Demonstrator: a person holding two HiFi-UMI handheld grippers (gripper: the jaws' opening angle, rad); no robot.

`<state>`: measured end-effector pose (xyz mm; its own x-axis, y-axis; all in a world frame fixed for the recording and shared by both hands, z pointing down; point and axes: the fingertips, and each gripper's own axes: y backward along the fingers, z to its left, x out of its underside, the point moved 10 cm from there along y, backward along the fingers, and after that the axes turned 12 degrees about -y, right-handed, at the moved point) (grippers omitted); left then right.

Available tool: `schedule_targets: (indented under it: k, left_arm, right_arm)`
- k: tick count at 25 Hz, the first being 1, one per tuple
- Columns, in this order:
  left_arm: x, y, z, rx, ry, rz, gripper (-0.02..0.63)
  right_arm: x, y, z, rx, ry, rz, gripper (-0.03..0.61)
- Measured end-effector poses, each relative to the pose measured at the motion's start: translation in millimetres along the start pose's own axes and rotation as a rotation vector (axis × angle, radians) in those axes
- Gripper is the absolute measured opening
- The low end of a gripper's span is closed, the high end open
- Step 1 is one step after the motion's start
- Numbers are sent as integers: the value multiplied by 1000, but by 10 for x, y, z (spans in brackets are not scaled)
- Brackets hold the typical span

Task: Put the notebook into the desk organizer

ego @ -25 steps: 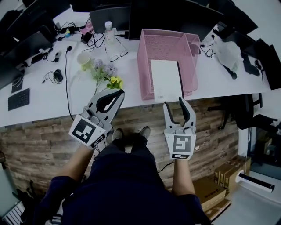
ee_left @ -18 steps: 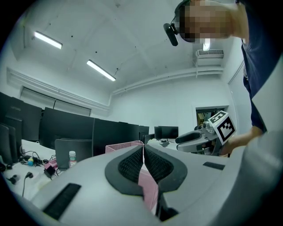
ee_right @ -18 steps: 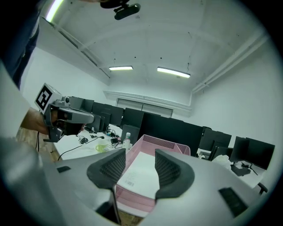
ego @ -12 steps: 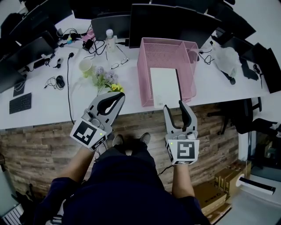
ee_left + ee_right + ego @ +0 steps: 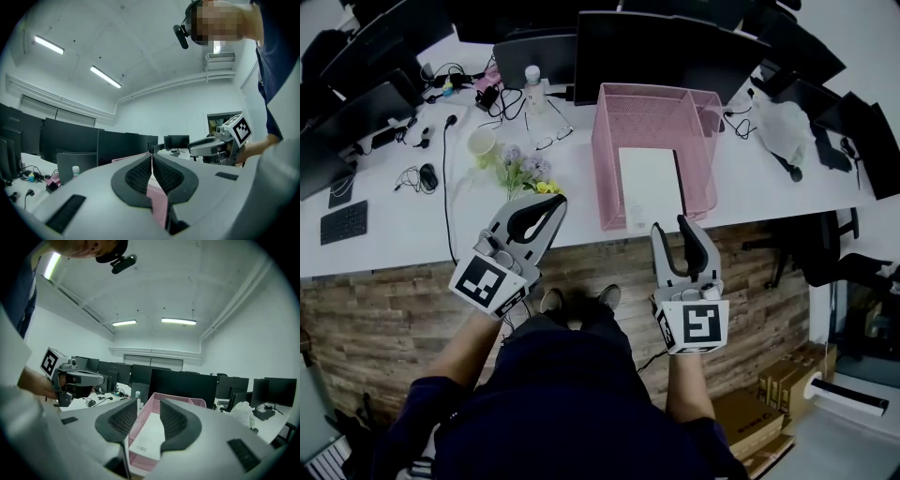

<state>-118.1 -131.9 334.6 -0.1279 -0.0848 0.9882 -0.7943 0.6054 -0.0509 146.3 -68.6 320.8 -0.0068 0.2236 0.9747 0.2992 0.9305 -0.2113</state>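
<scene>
A white notebook [image 5: 650, 186] lies flat inside the pink mesh desk organizer [image 5: 697, 150] on the white desk, its near end at the organizer's front. Both grippers hang below the desk's front edge, apart from the organizer. My left gripper [image 5: 547, 201] is shut and empty, its tips level with the desk edge. My right gripper [image 5: 668, 226] sits just in front of the organizer; its jaws are closing with nothing between them. In the right gripper view the notebook [image 5: 150, 437] and organizer [image 5: 183, 402] show beyond my right gripper [image 5: 149, 407]. In the left gripper view my left gripper [image 5: 152, 157] has its pads pressed together.
Dark monitors [image 5: 666, 42] line the back of the desk [image 5: 403, 234]. A bottle [image 5: 533, 82], a cup [image 5: 482, 142], flowers [image 5: 523, 169], glasses and cables lie left of the organizer. A white bag [image 5: 785, 117] is at the right. Wood-pattern floor is below.
My right gripper has drawn back a little from the desk edge and its jaws have narrowed. The left gripper and the notebook have stayed as they were.
</scene>
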Motion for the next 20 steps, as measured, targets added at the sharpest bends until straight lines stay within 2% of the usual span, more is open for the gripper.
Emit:
schedule_targets:
  k: [20]
  left_arm:
    - [-45, -122, 12, 5, -10, -1, 32]
  right_arm:
    - [-35, -21, -28, -67, -92, -39, 42]
